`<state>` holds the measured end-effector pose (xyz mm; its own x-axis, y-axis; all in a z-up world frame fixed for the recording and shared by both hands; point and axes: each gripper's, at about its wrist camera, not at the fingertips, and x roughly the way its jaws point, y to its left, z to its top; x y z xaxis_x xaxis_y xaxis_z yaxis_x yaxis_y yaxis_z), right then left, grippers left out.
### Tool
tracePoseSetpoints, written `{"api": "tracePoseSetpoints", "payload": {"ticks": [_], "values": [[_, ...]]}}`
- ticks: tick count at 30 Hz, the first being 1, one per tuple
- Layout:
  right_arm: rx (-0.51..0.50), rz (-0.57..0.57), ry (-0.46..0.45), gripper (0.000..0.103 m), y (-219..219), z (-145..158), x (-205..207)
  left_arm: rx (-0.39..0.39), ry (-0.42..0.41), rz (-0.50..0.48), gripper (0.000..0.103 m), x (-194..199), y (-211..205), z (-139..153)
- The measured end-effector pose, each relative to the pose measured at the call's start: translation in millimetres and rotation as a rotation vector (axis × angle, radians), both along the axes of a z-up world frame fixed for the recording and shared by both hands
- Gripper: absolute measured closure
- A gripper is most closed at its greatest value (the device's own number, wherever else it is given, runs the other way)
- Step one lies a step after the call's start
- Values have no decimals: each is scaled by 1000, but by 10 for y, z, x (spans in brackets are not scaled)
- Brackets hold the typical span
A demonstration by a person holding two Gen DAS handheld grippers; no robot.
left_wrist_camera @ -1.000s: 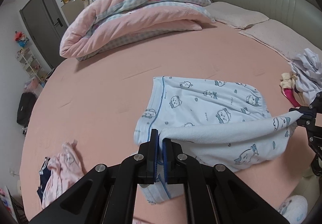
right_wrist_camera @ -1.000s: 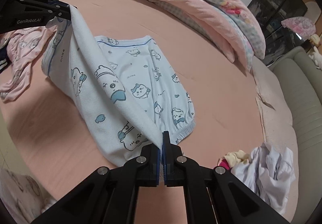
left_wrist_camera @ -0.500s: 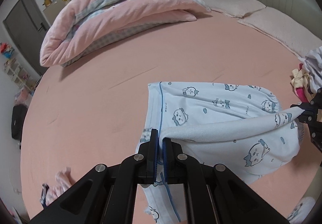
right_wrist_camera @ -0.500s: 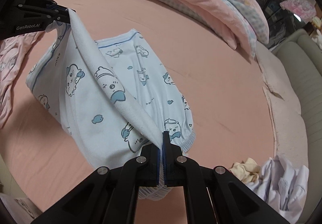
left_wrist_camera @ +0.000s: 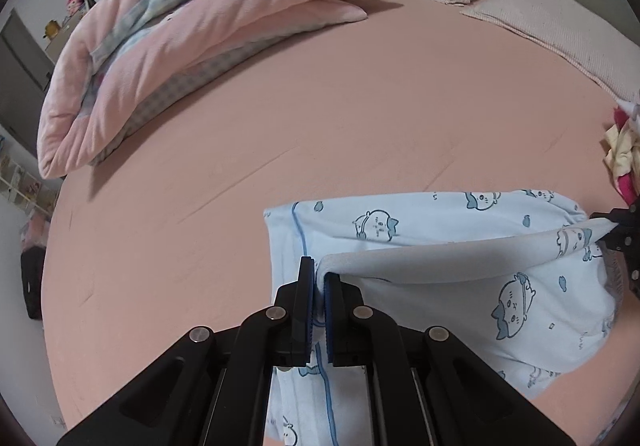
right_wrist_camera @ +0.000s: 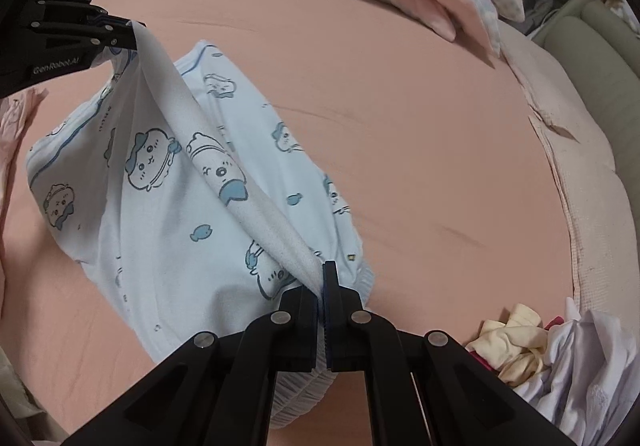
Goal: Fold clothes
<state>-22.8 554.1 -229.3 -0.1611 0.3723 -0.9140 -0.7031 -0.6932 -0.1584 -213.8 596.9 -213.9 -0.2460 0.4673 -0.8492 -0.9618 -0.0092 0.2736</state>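
Stretching between left gripper (left_wrist_camera: 319, 278) and right gripper (right_wrist_camera: 322, 278), jaws clamped on it: blue garment (right_wrist_camera: 160, 205) over bed (left_wrist_camera: 320, 117).

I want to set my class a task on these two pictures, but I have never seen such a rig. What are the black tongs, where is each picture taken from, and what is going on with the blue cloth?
No robot here: a person holds a black two-finger gripper in each hand, with a wide-angle camera on each looking along its fingers. One picture comes from the left gripper, the other from the right gripper. Both are shut on the pale blue garment printed with cartoon animals, stretching one edge taut between them above the round pink bed. The rest of the garment lies on the bed. Also there: a folded pink quilt and a heap of unfolded clothes.
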Motion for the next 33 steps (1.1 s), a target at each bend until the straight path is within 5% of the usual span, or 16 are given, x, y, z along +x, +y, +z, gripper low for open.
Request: {"api": "tracePoseSetpoints", "payload": {"ticks": [26,33], "values": [[-186,-108,42,101,541,-352,9,-197,-86,15,97,-148,717,-480],[-223,-115,43,100,576,-380,13,-296,-182,92,95,-269,893,-523]]}}
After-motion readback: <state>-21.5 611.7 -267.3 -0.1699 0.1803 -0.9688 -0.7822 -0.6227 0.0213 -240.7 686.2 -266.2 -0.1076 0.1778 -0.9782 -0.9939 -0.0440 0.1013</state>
